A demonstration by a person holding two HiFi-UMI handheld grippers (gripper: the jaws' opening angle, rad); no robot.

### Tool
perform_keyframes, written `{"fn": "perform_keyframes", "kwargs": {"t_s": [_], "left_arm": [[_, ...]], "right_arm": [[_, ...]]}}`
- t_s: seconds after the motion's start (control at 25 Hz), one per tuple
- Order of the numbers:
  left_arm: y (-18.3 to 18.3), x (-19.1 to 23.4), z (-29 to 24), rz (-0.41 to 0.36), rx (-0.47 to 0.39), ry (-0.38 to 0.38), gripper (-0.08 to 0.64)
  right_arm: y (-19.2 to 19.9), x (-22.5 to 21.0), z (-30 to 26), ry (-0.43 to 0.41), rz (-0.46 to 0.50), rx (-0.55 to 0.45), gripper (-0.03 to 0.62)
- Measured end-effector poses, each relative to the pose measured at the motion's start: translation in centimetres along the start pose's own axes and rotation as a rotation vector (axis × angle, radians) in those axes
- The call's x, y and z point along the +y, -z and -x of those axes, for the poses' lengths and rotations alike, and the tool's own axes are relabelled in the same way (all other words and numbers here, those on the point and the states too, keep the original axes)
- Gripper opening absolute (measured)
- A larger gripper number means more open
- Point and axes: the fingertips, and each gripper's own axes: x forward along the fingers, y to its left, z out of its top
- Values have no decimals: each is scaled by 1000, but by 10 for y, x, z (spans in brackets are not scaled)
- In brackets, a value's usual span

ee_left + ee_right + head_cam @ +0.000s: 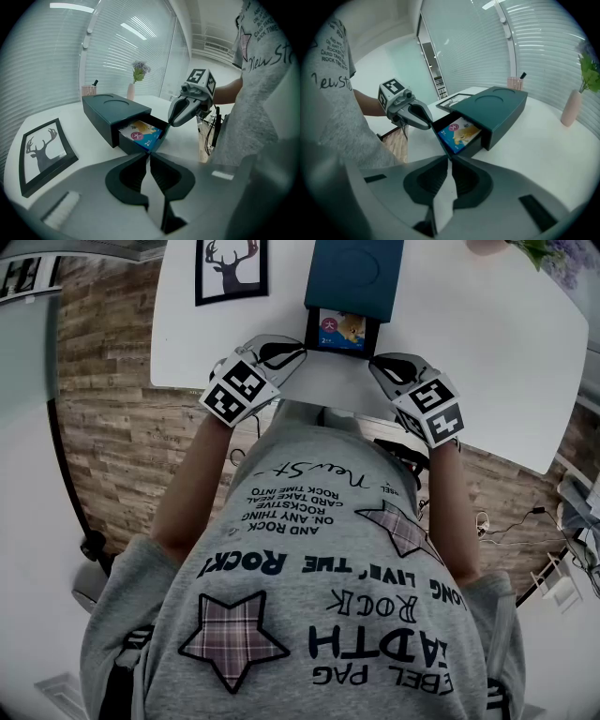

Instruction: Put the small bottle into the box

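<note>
Found dark teal rectangular box on white table, its open drawer facing the near edge, flat printed carton inside. Saw black-framed deer picture lying left of box. Saw left gripper just left of drawer front, right gripper just right.

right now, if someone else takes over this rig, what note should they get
Left gripper: shut, empty, tip by the open drawer's front corner on its side.
Right gripper: shut, empty, by the other front corner.
Dark teal rectangular box: on the white table, its drawer pulled out toward the person.
Blue printed packet: lying flat in the drawer.
Done: drawer open, packet inside.
Left: no separate small bottle shows on the table; probably only pushing the drawer shut.
</note>
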Motion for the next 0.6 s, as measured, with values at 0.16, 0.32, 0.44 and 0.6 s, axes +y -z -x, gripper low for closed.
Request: {"fn": "perform_keyframes", "kwargs": {"t_s": [0.16, 0.32, 0.44, 0.6], "left_arm": [[-2, 3, 0, 5, -4, -15, 37], [-3, 5, -1, 6, -5, -21, 37], [-4, 7, -2, 5, -4, -22, 38], [-6, 9, -3, 6, -4, -26, 37]], "right_arm": [[-1, -2, 0, 13, -1, 3, 35], [-3, -5, -1, 21, 0, -3, 36], [-3, -6, -1, 27, -3, -2, 35], [-5, -10, -1, 39, -14, -12, 36]]}}
